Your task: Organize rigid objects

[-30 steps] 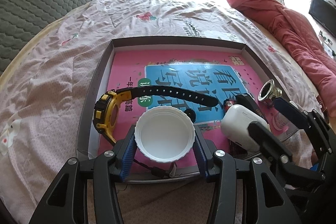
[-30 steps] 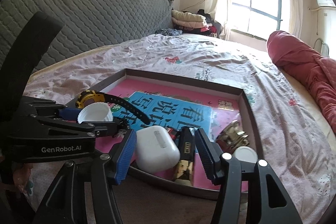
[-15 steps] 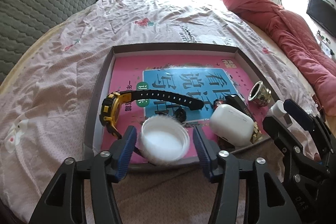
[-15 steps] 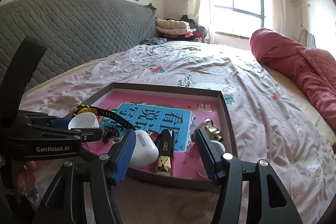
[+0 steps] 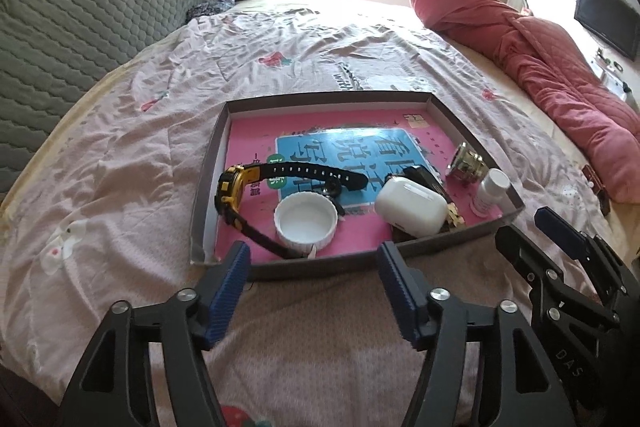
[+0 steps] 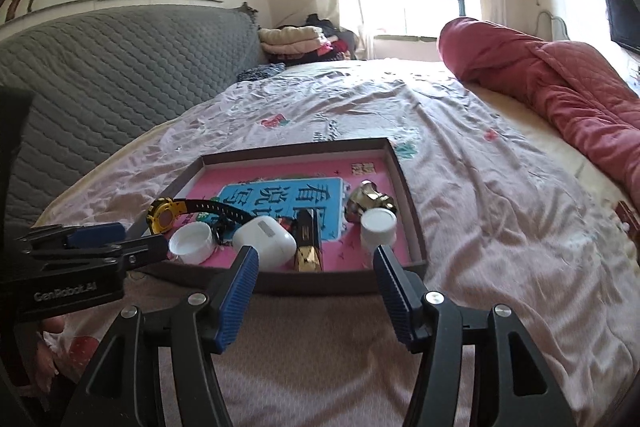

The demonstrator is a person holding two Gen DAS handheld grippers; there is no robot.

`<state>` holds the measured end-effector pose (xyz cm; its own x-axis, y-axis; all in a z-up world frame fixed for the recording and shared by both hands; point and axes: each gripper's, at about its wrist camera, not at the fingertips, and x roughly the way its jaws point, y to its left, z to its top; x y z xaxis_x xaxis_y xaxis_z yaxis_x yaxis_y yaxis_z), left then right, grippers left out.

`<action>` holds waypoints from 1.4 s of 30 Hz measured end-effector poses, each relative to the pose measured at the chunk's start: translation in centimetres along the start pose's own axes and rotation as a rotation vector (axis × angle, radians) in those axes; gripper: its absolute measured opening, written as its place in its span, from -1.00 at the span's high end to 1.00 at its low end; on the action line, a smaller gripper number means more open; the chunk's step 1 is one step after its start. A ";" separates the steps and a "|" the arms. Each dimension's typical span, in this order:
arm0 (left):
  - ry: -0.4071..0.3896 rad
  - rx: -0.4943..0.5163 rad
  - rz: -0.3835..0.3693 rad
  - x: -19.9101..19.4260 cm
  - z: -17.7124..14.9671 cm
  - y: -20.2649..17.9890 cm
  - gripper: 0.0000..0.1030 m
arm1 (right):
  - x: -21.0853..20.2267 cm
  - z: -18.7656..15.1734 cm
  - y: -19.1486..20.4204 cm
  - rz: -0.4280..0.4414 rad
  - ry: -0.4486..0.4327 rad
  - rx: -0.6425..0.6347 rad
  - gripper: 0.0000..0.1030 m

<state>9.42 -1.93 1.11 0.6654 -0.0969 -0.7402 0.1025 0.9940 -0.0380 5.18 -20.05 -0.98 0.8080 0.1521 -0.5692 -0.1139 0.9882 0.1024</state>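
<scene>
A shallow brown tray point(image 5: 320, 98) point(image 6: 408, 187) with a pink and blue printed floor lies on the bed. In it are a white round lid point(image 5: 306, 223) point(image 6: 191, 242), a yellow and black watch point(image 5: 234, 187) point(image 6: 162, 218), a white earbud case point(image 5: 412, 207) point(image 6: 266, 237), a black and gold lighter point(image 6: 307, 245), a small white bottle point(image 5: 490, 191) point(image 6: 378, 225) and a metal bell-shaped piece point(image 5: 466, 163) point(image 6: 370, 201). My left gripper point(image 5: 314, 269) is open and empty, just short of the tray's near wall. My right gripper point(image 6: 316, 273) is open and empty, also short of the near wall.
The tray sits on a pink flowered bedsheet point(image 5: 120, 147). A grey quilted headboard point(image 6: 100, 75) runs along the left. A rolled red quilt point(image 5: 540, 59) lies at the right. Folded clothes point(image 6: 296, 39) are piled at the far end by the window.
My left gripper has let go of the white lid, which now rests in the tray, and has drawn back out of the tray. My right gripper has drawn back too.
</scene>
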 end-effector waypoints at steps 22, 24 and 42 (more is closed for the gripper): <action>-0.026 -0.051 0.022 -5.5 -3.0 1.3 -0.47 | -4.6 -2.0 2.2 -0.078 0.027 0.014 -0.15; -0.036 -0.049 0.031 -6.0 -3.3 1.5 -0.47 | -4.8 -2.2 2.5 -0.078 0.030 0.009 -0.15; 0.003 -0.073 0.077 -6.2 -5.4 2.1 -0.47 | -5.6 -3.0 3.5 -0.099 0.049 -0.001 -0.15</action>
<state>1.50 0.98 1.96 0.6666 -0.0203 -0.7451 -0.0030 0.9995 -0.0299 -1.52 -17.38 0.12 0.7863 0.0547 -0.6155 -0.0357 0.9984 0.0431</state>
